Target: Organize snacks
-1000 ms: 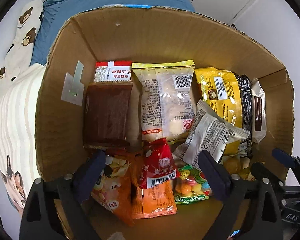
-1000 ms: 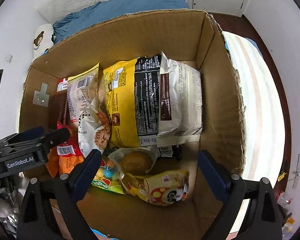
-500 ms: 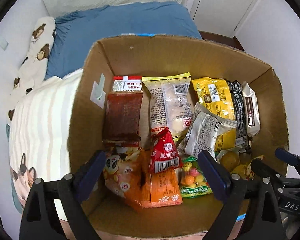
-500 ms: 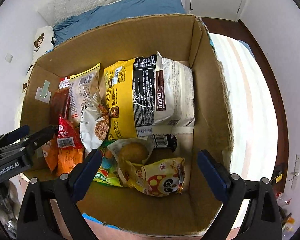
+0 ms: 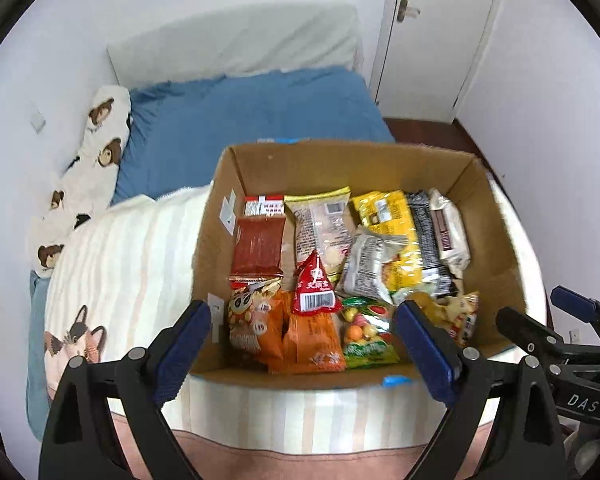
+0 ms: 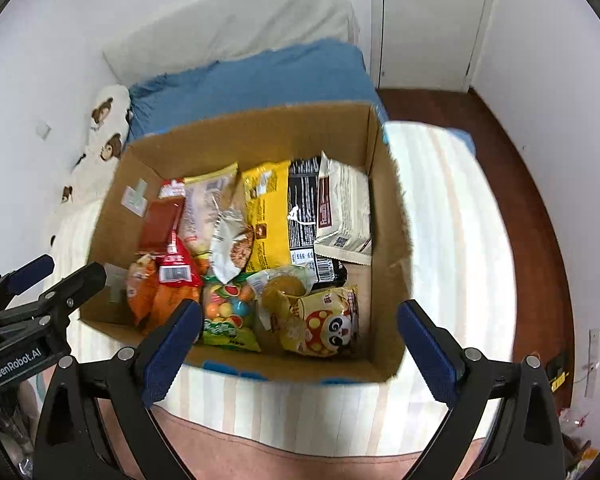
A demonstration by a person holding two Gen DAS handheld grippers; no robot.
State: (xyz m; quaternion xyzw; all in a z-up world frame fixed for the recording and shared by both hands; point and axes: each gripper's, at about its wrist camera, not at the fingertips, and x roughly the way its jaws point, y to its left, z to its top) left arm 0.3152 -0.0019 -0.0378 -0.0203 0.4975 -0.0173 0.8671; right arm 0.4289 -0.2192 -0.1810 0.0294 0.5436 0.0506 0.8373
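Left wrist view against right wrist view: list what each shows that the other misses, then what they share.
Only the left wrist view shows the cat print on the striped blanket and the right gripper entering from the side. Only the right wrist view shows the dark wooden floor beside the bed, the panda snack bag in full, and the left gripper. Both show the cardboard box of snacks, the red triangular packet, the blue sheet and the white door.

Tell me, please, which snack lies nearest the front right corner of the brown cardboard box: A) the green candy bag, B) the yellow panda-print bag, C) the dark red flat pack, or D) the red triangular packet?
B: the yellow panda-print bag lies nearest the front right corner of the brown cardboard box.
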